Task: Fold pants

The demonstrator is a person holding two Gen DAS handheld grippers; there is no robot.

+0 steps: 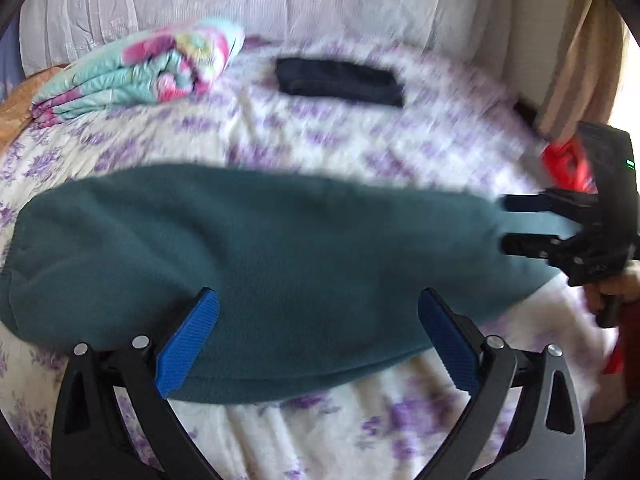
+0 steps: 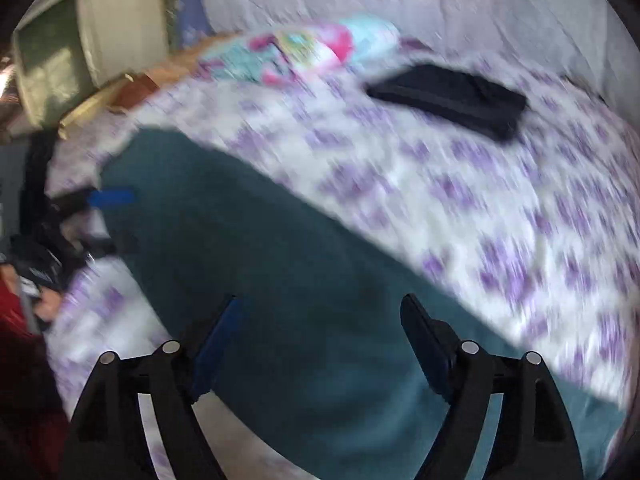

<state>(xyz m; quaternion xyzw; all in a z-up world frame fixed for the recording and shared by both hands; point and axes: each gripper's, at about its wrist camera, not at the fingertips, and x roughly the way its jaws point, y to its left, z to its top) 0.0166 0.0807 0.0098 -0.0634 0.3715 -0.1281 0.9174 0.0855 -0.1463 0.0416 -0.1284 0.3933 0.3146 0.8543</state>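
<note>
Left wrist view: the teal pants (image 1: 256, 264) are being shown folded into a long band, lying across the floral bed sheet (image 1: 320, 140). The left gripper (image 1: 320, 340) is being held over their near edge, its fingers (image 1: 188, 344) spread wide with nothing gripped. The right gripper (image 1: 504, 220) is being seen at the pants' right end, likewise spread wide, nothing pinched. A folded dark garment (image 1: 340, 82) and a colourful blanket (image 1: 140, 72) are lying further back.
</note>
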